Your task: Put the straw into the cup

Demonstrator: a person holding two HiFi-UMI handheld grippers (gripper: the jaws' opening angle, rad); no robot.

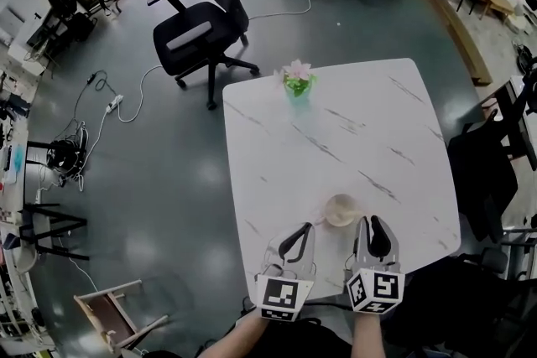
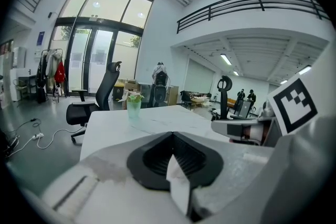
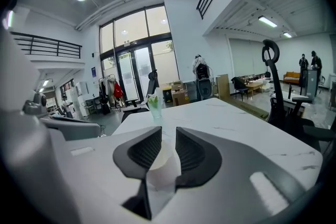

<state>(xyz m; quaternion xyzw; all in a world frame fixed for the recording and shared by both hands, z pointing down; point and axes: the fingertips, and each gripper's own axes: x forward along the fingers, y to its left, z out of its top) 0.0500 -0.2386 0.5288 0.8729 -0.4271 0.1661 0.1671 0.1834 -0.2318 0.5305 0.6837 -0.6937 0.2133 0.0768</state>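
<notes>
A cream paper cup [image 1: 341, 210] stands near the front edge of the white marble table [image 1: 369, 121]. My right gripper [image 1: 367, 225] is at the cup's right side. In the right gripper view the cup [image 3: 160, 157] fills the narrow gap between the jaws of the right gripper [image 3: 168, 136], which looks shut on the cup's wall. My left gripper [image 1: 304, 232] is just left of the cup. In the left gripper view the left gripper [image 2: 173, 139] is shut on a thin white straw [image 2: 178, 186] that sticks back toward the camera.
A green vase with a pink flower [image 1: 297, 80] stands at the table's far edge. A black office chair [image 1: 201, 25] is on the floor beyond the table. More chairs [image 1: 482, 172] are at the right. Cables [image 1: 105, 105] lie on the floor at the left.
</notes>
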